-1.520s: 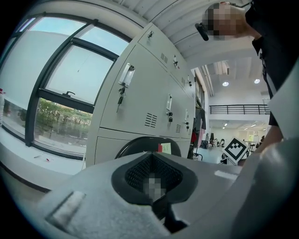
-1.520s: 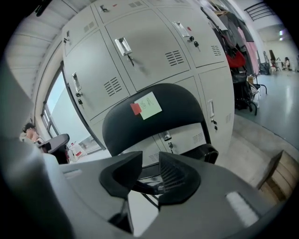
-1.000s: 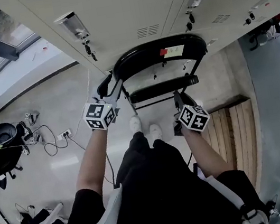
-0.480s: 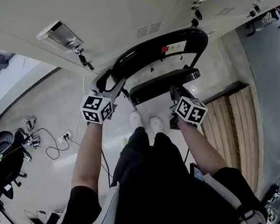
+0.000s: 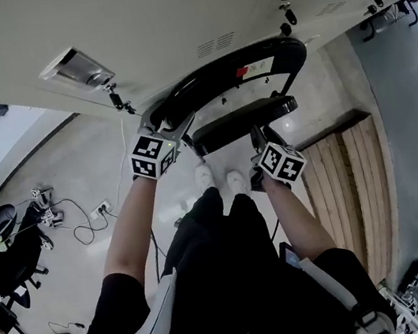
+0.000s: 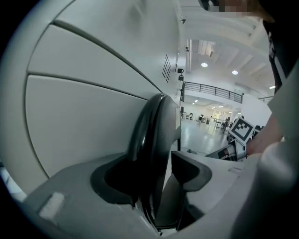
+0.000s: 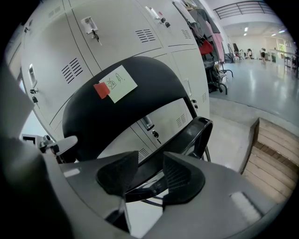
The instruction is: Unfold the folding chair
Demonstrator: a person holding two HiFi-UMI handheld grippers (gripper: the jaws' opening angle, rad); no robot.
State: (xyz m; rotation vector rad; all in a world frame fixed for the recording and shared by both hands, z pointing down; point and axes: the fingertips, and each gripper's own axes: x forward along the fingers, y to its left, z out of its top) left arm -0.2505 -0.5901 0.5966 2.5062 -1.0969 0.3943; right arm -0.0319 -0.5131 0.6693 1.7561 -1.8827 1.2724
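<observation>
The black plastic folding chair (image 5: 241, 124) stands before pale grey metal lockers (image 5: 167, 18). The left gripper (image 5: 168, 123) has just been opening and is released around the backrest edge. The right gripper (image 5: 258, 137) has also just been opening and is seemingly clear of the seat rim. Both grips look let go, so the unfolding is probably nearly finished.

Head view: the folding chair's (image 5: 210, 83) legs were mostly hidden behind the person's lap (image 5: 228, 231), and the shoes (image 5: 204, 176) only half peeked out past the knees. The note (image 7: 119, 80) on the backrest had scribbles I couldn't read. In the left gripper view only a slice of the backrest rim (image 6: 152, 140) showed, with the rest cut off. Stuff in the far hall (image 6: 210, 116) was too tiny to tell.
</observation>
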